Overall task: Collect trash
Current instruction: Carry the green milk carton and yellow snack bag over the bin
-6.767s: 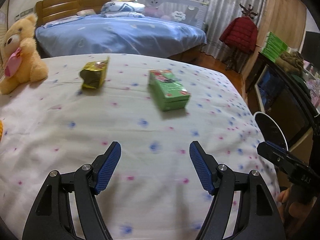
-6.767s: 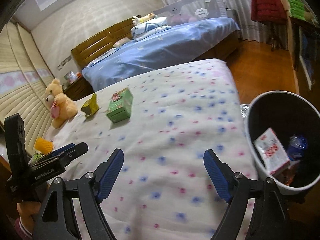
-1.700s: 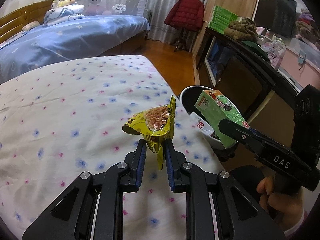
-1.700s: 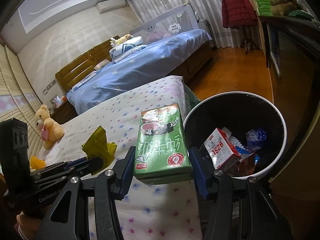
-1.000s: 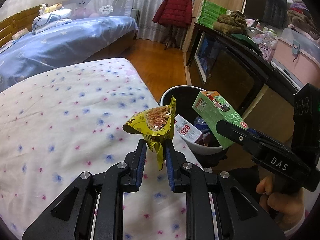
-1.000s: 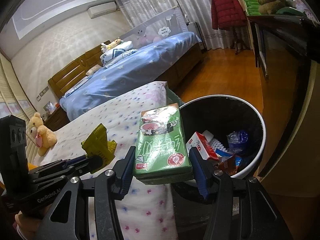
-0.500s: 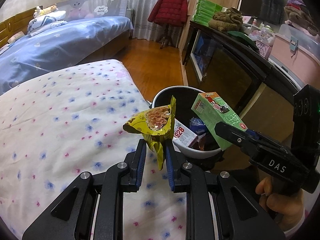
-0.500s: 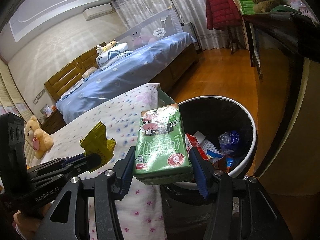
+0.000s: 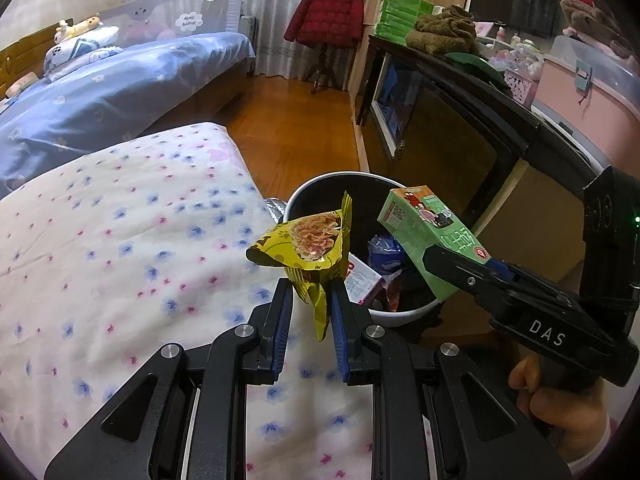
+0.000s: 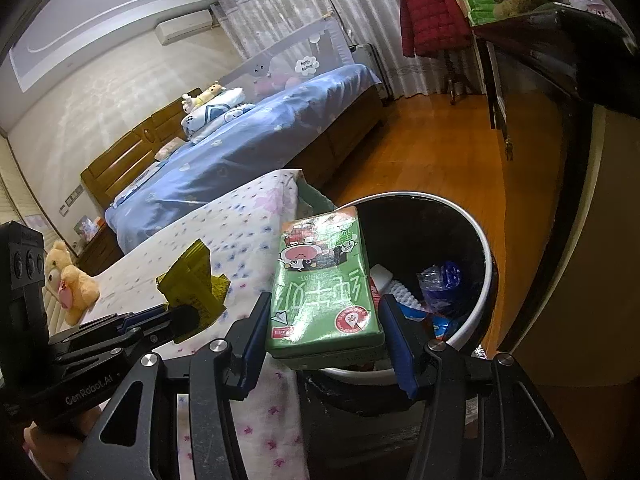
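Left hand-held gripper (image 9: 309, 312) pinches the yellow snack wrapper (image 9: 308, 246) by its tail near the bed's corner, right hand-held gripper (image 10: 325, 334) clamps the green carton (image 10: 324, 280) at the bin (image 10: 482, 240) rim, where an early release risks clipping it and spilling onto the floor.

One yellow snack bag (image 9: 308, 242), one green carton (image 10: 324, 280), one bin (image 10: 482, 248), two beds (image 10: 248, 148).
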The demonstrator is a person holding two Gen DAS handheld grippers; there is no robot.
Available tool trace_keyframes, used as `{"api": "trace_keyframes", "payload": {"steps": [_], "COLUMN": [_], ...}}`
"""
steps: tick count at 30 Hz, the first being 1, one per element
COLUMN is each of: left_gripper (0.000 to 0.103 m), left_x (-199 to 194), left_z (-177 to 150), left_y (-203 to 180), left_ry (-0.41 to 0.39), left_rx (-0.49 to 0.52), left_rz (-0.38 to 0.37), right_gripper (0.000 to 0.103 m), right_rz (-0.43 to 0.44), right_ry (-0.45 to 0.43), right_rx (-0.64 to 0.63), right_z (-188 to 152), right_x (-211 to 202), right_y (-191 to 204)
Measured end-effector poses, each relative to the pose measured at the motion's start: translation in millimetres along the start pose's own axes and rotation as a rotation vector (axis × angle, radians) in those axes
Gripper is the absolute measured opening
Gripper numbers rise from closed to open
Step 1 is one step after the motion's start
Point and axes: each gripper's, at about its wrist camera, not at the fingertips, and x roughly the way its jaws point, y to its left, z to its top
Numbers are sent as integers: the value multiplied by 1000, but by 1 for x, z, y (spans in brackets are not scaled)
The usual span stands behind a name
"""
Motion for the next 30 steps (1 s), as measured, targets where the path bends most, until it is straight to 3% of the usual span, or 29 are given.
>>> {"api": "trace_keyframes", "payload": {"steps": [30], "left_gripper": [18], "left_x": [38], "left_z": [25], "left_y": [-21], "left_ry": [40], "left_rx": [47], "left_rz": [6], "right_gripper": [54], "right_rz": [-52], "right_ry": [9], "right_rx": [26], "right_z": [15], "right_x": [13], "right_y": [-31]}}
